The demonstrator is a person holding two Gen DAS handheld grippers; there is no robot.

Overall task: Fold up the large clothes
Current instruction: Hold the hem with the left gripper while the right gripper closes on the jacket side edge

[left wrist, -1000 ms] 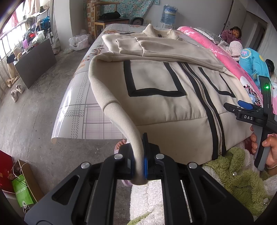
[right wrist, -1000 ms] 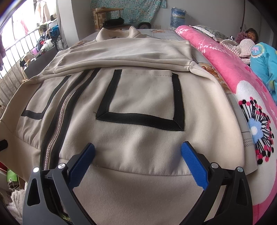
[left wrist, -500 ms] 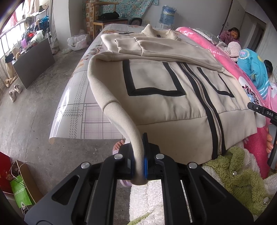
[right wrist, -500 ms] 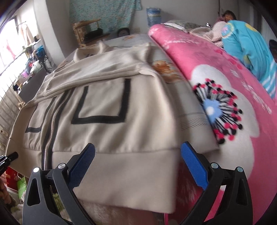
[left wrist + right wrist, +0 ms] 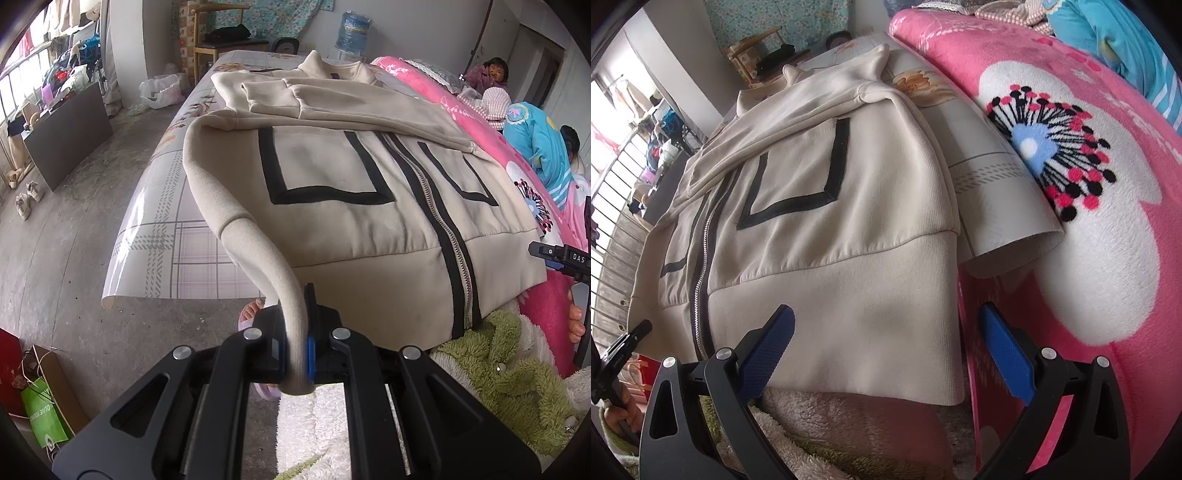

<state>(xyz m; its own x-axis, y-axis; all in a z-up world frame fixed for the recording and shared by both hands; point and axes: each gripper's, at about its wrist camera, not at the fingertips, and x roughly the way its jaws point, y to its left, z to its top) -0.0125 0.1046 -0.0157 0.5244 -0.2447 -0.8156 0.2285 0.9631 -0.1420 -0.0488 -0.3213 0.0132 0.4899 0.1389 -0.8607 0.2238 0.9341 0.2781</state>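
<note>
A cream jacket lies front-up on the bed, zip closed, its hem hanging over the near edge above a fluffy throw. One sleeve is already folded across the chest near the collar. The other sleeve, on the floor side, is not yet laid in: it arcs off the shoulder and down to its cuff, which the left gripper has clamped between its pads, jaws nearly together on the ribbed fabric.

The right gripper hovers over the hem corner on the side of the pink blanket, its blue pads spread wide with nothing between them. In the left view only its tip shows at the frame's edge, so how close it is to the cloth is hard to judge.

By my reading the fold is at an early stage: one sleeve in, the second gripped and ready to be carried over the body. Left to do are laying that sleeve flat, probably folding the sides inward, then doubling the hem up toward the collar. The hem corner under the right gripper looks like the next grasp point.
</note>
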